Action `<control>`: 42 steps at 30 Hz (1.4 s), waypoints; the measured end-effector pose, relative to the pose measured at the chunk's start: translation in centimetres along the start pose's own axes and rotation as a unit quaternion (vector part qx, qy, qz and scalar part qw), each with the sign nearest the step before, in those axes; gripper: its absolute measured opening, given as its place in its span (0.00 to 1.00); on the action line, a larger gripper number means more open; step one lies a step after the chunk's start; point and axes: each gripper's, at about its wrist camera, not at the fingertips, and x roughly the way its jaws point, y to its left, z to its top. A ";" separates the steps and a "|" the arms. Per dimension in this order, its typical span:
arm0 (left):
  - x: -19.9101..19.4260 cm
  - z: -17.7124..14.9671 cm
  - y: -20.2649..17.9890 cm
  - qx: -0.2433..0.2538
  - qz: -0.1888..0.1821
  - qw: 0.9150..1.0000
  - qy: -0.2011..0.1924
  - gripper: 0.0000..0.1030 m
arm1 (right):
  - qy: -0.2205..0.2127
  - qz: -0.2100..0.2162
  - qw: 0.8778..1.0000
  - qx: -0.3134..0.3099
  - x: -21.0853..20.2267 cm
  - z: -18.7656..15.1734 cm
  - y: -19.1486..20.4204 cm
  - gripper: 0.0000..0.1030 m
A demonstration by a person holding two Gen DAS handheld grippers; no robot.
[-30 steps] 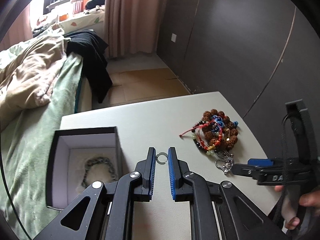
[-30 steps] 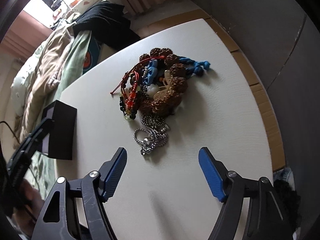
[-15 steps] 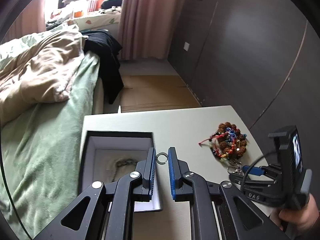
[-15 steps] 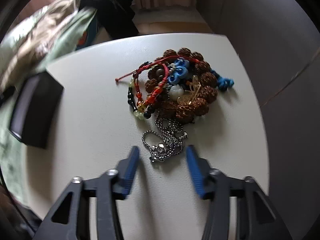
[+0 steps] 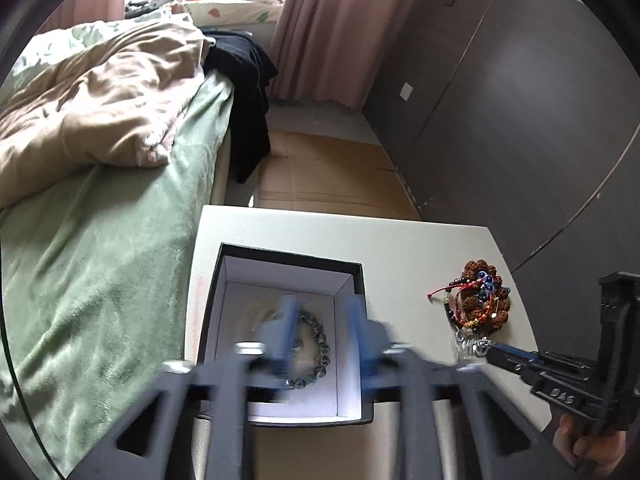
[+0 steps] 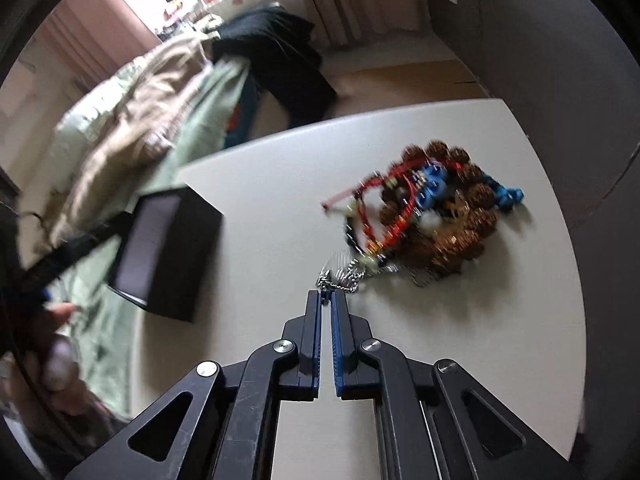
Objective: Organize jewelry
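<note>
A black jewelry box (image 5: 356, 280) with a white lining stands open on the pale table (image 5: 400, 240). A grey-green bead bracelet (image 5: 316, 344) lies inside it. My left gripper (image 5: 322, 308) hangs over the box, blurred, jaws apart; the small ring it held is not visible. A pile of jewelry (image 6: 436, 208) with brown beads, red cords and blue beads lies to the right. My right gripper (image 6: 327, 294) is shut on the silver chain (image 6: 340, 272) at the pile's near edge. It also shows in the left wrist view (image 5: 494, 354).
A bed with a green blanket (image 5: 100, 280) and tan duvet borders the table on the left. A dark wall panel (image 5: 520, 120) runs along the right. The box shows from outside in the right wrist view (image 6: 168, 256).
My left gripper moved left over the box and opened; the ring no longer shows between its fingers. My right gripper closed from wide open onto the silver chain.
</note>
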 end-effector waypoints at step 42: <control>-3.5 0.8 4.5 -0.062 -0.025 0.997 -0.046 0.85 | 0.038 -0.154 0.985 -0.068 7.5 0.1 7.1 0.37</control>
